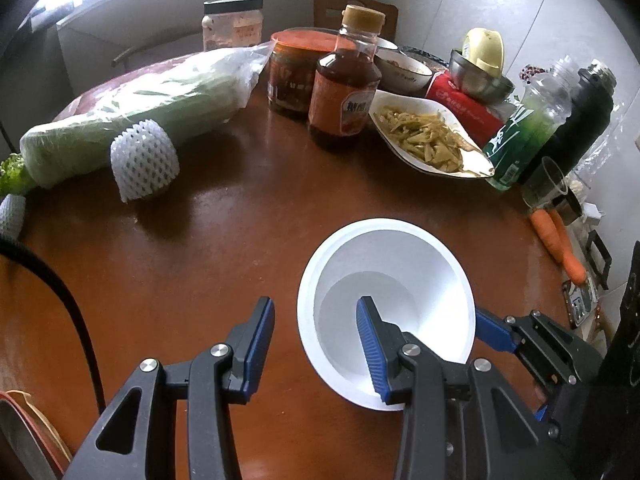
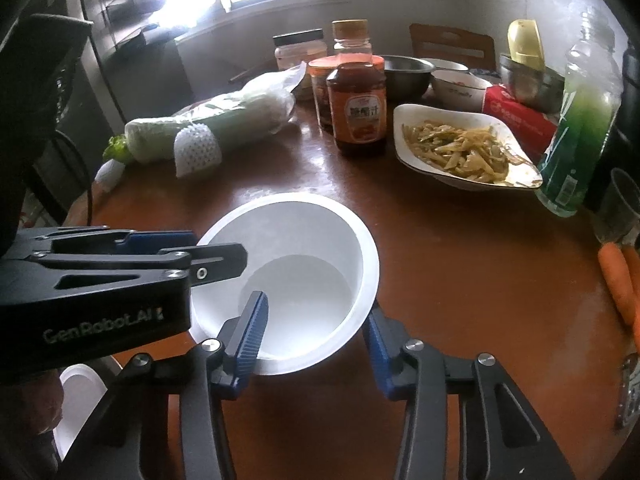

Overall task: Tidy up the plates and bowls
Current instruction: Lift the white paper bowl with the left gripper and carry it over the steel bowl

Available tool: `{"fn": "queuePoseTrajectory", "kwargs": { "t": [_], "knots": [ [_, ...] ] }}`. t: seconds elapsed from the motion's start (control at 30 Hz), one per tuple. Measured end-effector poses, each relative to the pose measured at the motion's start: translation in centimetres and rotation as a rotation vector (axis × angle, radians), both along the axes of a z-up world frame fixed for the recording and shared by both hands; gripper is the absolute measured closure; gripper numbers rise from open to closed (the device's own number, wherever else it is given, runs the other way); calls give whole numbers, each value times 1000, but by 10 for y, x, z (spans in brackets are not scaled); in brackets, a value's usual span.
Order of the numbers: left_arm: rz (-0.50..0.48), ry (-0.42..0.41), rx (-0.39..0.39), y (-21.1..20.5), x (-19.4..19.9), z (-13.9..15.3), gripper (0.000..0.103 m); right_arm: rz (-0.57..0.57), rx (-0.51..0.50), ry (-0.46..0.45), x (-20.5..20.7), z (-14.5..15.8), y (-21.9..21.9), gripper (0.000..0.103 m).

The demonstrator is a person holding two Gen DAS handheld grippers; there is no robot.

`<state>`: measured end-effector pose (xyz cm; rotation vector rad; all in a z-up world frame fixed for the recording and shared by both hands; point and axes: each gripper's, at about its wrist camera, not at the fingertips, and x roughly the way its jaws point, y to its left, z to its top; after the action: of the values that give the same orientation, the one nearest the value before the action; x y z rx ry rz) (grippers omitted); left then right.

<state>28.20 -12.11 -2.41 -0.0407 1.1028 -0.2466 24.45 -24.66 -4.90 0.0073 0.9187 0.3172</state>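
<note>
The white bowl [image 2: 292, 276] sits upright on the brown table [image 2: 460, 280], near its front edge. Both grippers straddle its rim, jaws apart, unclamped: the right gripper [image 2: 316, 328] at six o'clock, the left gripper [image 1: 316, 340] at nine o'clock.

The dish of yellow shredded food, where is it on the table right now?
The dish of shredded food sits toward the far right of the table, between the brown sauce bottle and the green drink bottle.
</note>
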Motion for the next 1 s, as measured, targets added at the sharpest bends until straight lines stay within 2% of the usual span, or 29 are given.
{"fn": "queuePoseTrajectory", "kwargs": {
  "t": [0.3, 0.47, 1.0],
  "knots": [
    [-18, 42, -10, 0, -4, -7, 63, 16, 8, 7, -3, 2, 8, 61],
    [-7, 51, -44, 9, -9, -4, 64, 14, 11, 1, -7, 5, 10, 64],
    [10, -36, -62, 32, -37, 26, 64, 38, 0, -43, -25, 27, 31, 64]
  ]
}}
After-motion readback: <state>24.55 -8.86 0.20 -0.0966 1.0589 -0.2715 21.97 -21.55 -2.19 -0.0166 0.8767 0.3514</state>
